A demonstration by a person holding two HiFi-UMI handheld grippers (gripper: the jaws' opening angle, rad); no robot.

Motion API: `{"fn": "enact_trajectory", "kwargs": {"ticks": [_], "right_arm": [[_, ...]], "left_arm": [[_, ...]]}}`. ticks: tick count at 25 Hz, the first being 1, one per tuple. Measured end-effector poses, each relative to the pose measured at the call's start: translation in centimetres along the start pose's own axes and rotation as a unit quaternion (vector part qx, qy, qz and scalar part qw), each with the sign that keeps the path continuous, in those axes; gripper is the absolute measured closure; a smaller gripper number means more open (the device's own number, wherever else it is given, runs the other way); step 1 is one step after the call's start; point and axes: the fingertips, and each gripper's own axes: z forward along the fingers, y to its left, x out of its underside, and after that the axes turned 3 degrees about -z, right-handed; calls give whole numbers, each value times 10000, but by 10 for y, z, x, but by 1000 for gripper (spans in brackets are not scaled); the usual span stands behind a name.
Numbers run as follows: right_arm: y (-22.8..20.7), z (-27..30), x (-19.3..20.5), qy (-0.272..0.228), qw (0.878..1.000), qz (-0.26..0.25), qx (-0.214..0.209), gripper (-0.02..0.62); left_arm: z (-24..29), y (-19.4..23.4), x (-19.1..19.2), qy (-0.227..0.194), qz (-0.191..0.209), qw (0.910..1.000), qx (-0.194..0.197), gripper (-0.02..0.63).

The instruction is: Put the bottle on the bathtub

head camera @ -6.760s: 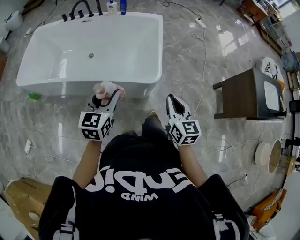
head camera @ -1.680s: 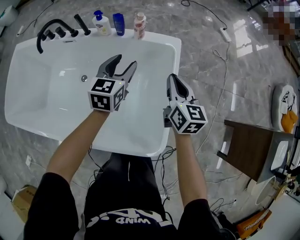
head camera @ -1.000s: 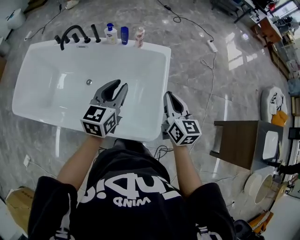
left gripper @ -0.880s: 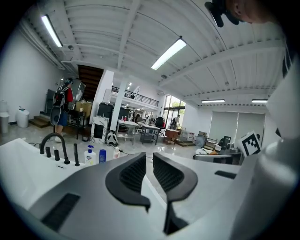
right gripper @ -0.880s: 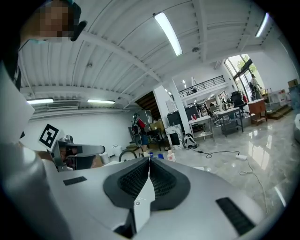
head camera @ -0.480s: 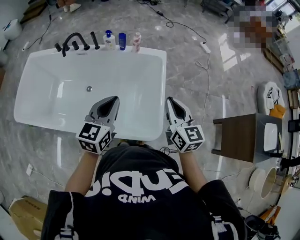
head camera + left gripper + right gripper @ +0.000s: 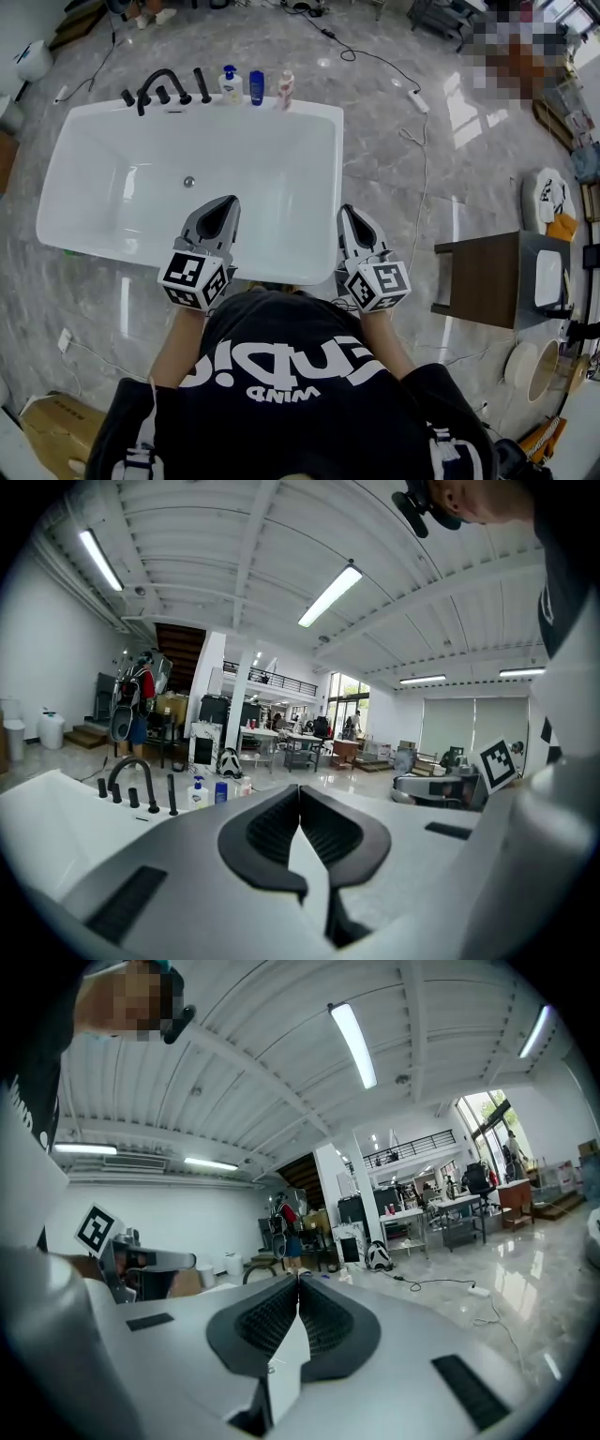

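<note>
The pinkish bottle (image 7: 285, 90) stands upright on the far rim of the white bathtub (image 7: 112, 197), at the right of a blue bottle (image 7: 256, 87) and a white pump bottle (image 7: 229, 84). My left gripper (image 7: 228, 202) hovers over the tub's near part, jaws shut and empty. To its right, my right gripper (image 7: 345, 212) is level with the tub's near right corner, also shut and empty. In the left gripper view the shut left gripper (image 7: 300, 789) points across the tub toward the small, distant pinkish bottle (image 7: 246, 785).
A black faucet set (image 7: 155, 86) stands on the rim left of the bottles. Cables and a power strip (image 7: 419, 101) lie on the marble floor at the right. A dark wooden table (image 7: 487, 272) is at the far right, a cardboard box (image 7: 47, 431) at the lower left.
The left gripper, which earlier held the pinkish bottle, has closed from open. Both grippers have drawn back toward the tub's near edge. The bottle stays on the far rim.
</note>
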Motion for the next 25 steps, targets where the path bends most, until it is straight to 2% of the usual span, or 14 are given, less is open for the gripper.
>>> {"fn": "enact_trajectory", "kwargs": {"ticks": [4,10,25], "right_arm": [[10,6,0,-36,10000,-48,-60,571],[16,5,5,84,9998,-176,-72,571],[11,15,14,207,9997,-97,-15,571]], "left_arm": [[1,-1,0,-39,-12,10000,29,597],[5,-3,1,-71,-309,9995,84,597],[9,3,11,122,-226,9996,111,597]]}}
